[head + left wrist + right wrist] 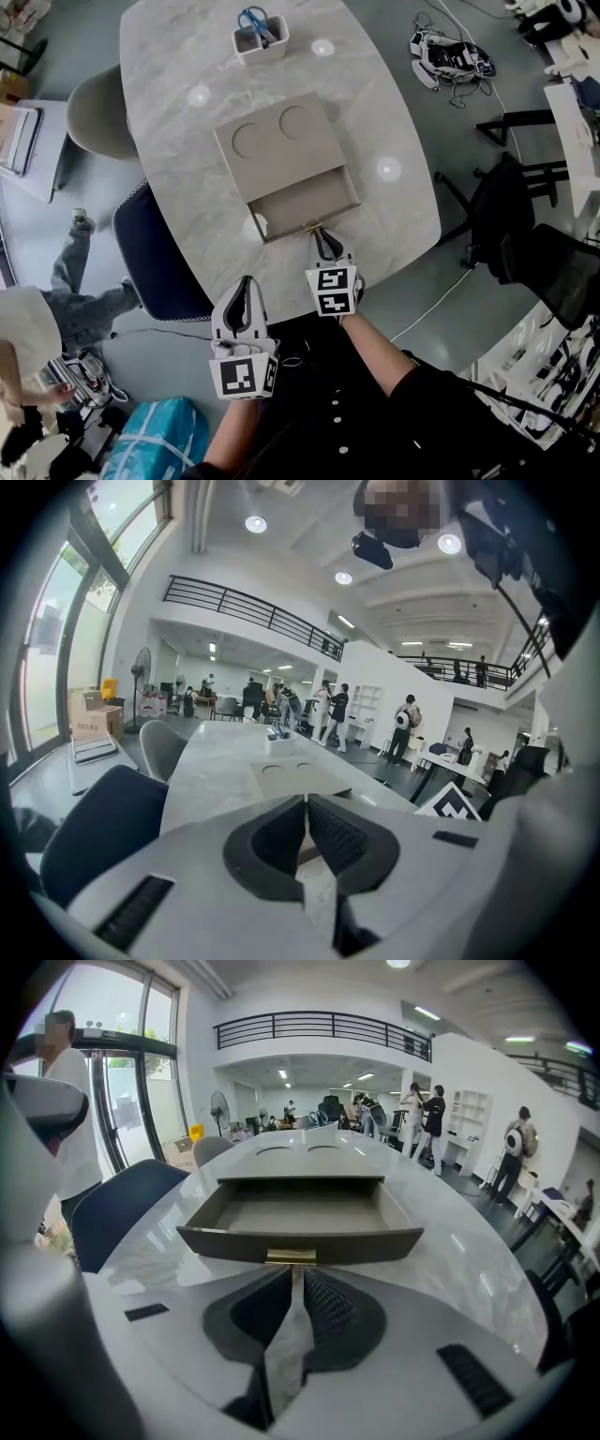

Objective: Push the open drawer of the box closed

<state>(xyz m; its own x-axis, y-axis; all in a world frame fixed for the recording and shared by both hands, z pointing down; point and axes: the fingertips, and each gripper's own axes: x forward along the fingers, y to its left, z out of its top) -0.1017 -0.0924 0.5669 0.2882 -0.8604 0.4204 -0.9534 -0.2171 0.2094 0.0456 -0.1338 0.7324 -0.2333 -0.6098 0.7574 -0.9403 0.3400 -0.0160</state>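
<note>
A flat taupe box (279, 142) with two round recesses on top lies on the marble table (178, 141). Its drawer (306, 207) stands pulled out toward me, empty, with a small brass handle (291, 1257) on the front panel (300, 1243). My right gripper (321, 236) is shut with nothing in it, its tips right at the handle in the head view and just short of it in the right gripper view (293, 1271). My left gripper (245, 289) is shut and empty, held off the table's near edge, well back from the box (298, 778).
A white pen holder (260, 39) with blue scissors stands at the table's far end. A dark blue chair (155, 253) and a grey chair (97, 114) sit at the left edge. Black chairs (525, 244) and cables lie on the floor to the right. People stand far off.
</note>
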